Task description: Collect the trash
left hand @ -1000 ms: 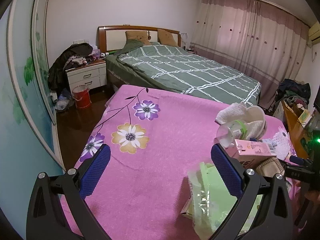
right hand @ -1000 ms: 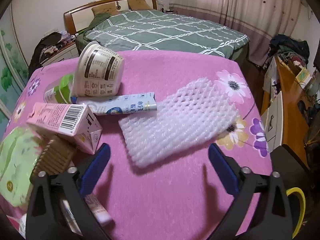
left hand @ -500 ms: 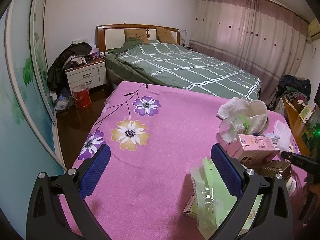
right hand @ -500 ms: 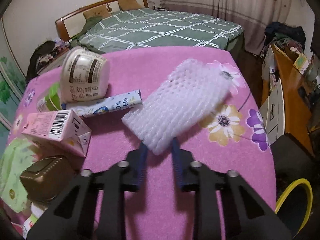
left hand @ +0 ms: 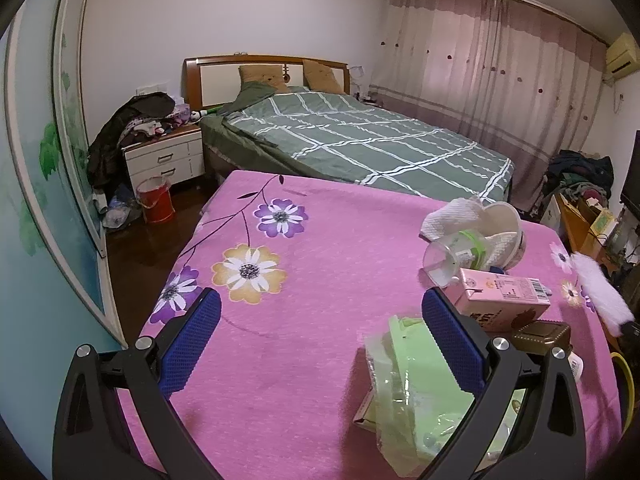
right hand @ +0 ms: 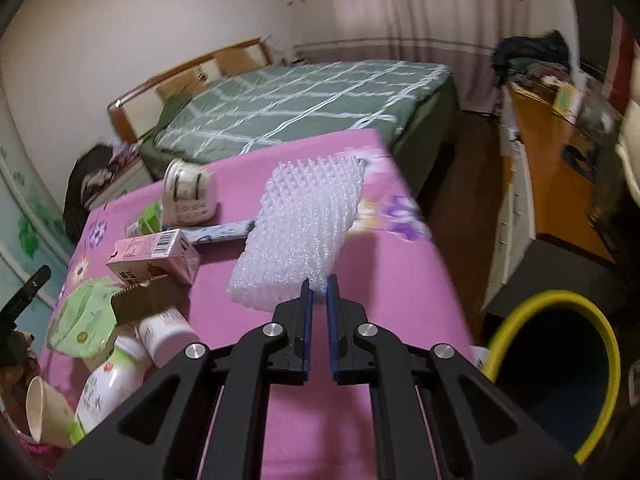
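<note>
The right gripper (right hand: 319, 294) is clenched on one corner of a white foam net (right hand: 304, 236), which hangs lifted above the pink flowered cloth (right hand: 400, 280) near its right edge, with the yellow-rimmed bin (right hand: 560, 364) just beyond that edge, low and to the right. The left gripper (left hand: 320, 344) hovers with its jaws spread wide and nothing between them, over the near part of the cloth beside a green plastic bag (left hand: 408, 384). The rest of the trash lies bunched toward the cloth's left edge in the right wrist view: a pink carton (right hand: 154, 256), a paper tub (right hand: 188, 196), a flattened tube (right hand: 220, 234), a brown box (right hand: 140, 306), small bottles (right hand: 116, 384) and a paper cup (right hand: 44, 408). The likely trouble is the grip itself: the net is light and springy and held only by a thin corner, so a quick swing toward the bin could let it slip free or flop outside the rim. The picture is blurred, so how much of the net sits between the pads is hard to tell.
</note>
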